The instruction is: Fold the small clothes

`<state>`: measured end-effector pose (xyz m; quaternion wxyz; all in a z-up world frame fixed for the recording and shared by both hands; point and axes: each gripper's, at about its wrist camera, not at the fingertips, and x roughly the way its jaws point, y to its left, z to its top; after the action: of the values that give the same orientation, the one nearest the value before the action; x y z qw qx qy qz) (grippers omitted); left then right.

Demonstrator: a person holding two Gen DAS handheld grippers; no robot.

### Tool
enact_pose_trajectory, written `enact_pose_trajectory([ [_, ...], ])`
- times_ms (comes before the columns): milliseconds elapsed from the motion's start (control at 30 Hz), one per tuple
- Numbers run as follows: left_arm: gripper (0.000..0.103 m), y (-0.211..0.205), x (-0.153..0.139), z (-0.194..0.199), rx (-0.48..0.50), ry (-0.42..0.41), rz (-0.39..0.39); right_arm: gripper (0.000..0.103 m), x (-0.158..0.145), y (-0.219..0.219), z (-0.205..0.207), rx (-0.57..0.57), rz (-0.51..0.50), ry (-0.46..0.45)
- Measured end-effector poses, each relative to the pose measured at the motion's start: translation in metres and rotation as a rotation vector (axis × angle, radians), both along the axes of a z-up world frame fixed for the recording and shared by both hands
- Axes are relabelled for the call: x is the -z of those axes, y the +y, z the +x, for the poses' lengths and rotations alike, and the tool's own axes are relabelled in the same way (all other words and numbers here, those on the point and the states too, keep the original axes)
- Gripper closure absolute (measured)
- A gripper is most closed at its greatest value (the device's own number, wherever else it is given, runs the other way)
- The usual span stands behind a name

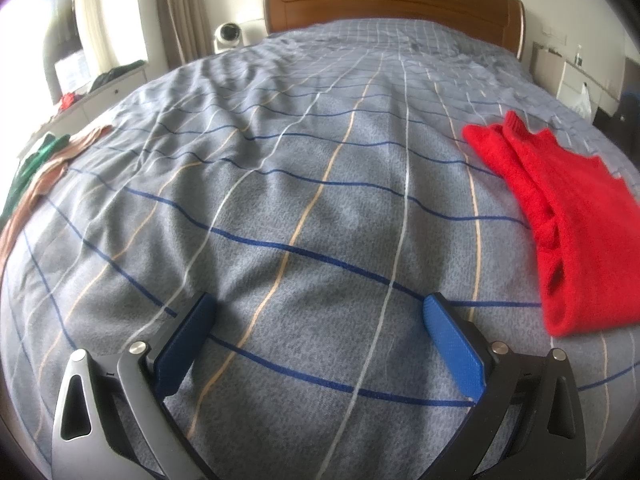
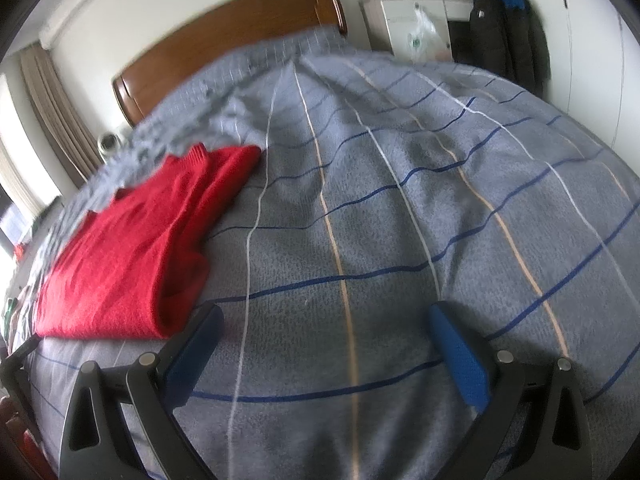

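Red sweater (image 1: 568, 216) is seen folded on the bed (image 1: 304, 208), nr its right edge. Left gripper (image 1: 316, 344) & right gripper (image 2: 320, 352) are held wide apart, nothing gripped. Next garment probably to be fetched from pile (image 1: 36, 168) at left edge.

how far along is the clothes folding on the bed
Done: the red sweater lies folded flat on the plaid bedspread. In hand: nothing; left gripper and right gripper are open over bare bedspread. Left: the green and tan clothes at the bed's edge look unfolded.
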<state>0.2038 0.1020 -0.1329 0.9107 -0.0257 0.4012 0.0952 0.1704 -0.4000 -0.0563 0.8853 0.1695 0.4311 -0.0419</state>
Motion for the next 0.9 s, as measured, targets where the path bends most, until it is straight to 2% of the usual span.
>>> enact_pose_trajectory([
  [100,0.000,-0.002,0.001,0.005,0.000,0.019,0.005,0.005,-0.030,-0.006,0.011,-0.014,0.132,-0.081],
  [167,0.000,-0.002,0.002,0.011,0.006,0.040,0.003,0.005,-0.039,-0.007,0.030,-0.041,0.223,-0.087],
  [233,0.000,-0.002,-0.002,0.013,0.023,0.077,-0.004,0.006,-0.036,-0.004,0.057,-0.083,0.312,-0.042],
  [267,0.000,-0.002,-0.004,0.011,0.047,0.102,-0.018,0.011,-0.031,-0.001,0.071,-0.093,0.343,-0.008],
  [333,0.000,0.000,-0.012,-0.005,0.105,0.146,-0.106,0.021,-0.020,0.003,0.090,-0.088,0.365,0.038],
  [467,0.000,-0.007,-0.017,-0.045,0.157,0.166,-0.171,0.028,-0.002,0.018,0.114,-0.105,0.416,0.072],
  [533,0.000,-0.012,-0.012,-0.067,0.150,0.124,-0.150,0.029,0.007,0.028,0.120,-0.112,0.405,0.084],
  [600,0.000,-0.018,-0.007,-0.083,0.147,0.039,-0.104,0.039,0.013,0.041,0.127,-0.128,0.389,0.105],
  [633,0.000,-0.022,-0.004,-0.085,0.152,0.029,-0.080,0.058,0.014,0.046,0.131,-0.144,0.381,0.115],
  [667,0.000,-0.023,-0.004,-0.084,0.164,0.027,-0.064,0.088,0.015,0.051,0.133,-0.158,0.359,0.133],
  [700,0.000,-0.021,-0.005,-0.081,0.171,0.031,-0.069,0.092,0.014,0.058,0.136,-0.157,0.320,0.151],
  [767,0.000,-0.013,-0.007,-0.078,0.178,0.019,-0.124,0.093,-0.003,0.070,0.140,-0.147,0.258,0.134],
  [833,0.000,-0.005,-0.006,-0.077,0.179,0.005,-0.163,0.093,-0.031,0.090,0.145,-0.169,0.267,0.091],
  [900,0.000,-0.006,-0.006,-0.076,0.182,0.001,-0.152,0.093,-0.062,0.125,0.154,-0.226,0.279,0.063],
])
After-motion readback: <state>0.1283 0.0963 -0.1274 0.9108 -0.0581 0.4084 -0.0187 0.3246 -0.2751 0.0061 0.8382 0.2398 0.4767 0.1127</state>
